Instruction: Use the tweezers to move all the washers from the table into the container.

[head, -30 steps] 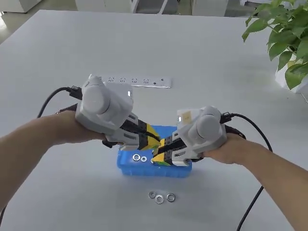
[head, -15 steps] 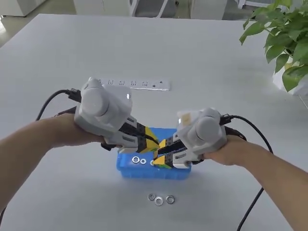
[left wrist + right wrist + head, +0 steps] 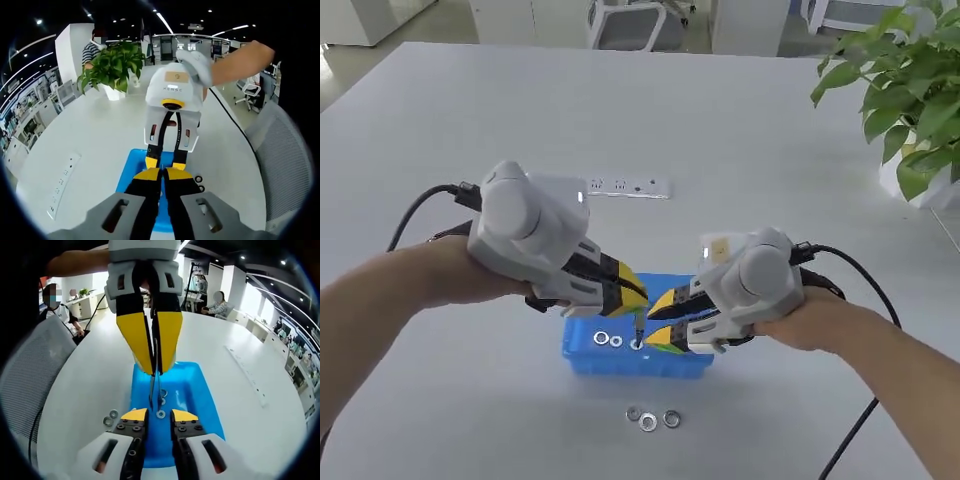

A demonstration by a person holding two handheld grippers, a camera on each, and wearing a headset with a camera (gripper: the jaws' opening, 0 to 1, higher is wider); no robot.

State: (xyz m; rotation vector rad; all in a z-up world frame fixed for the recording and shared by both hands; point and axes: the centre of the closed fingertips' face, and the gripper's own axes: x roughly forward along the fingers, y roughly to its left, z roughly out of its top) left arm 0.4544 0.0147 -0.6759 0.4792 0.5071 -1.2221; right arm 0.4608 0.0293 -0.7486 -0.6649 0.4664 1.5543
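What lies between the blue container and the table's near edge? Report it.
Three washers on the table, seen in the head view.

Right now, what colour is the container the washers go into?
The container is bright blue, plain with no pattern. It shows best in the right gripper view.

Washers (image 3: 601, 338) in blue container (image 3: 630, 366), three outside
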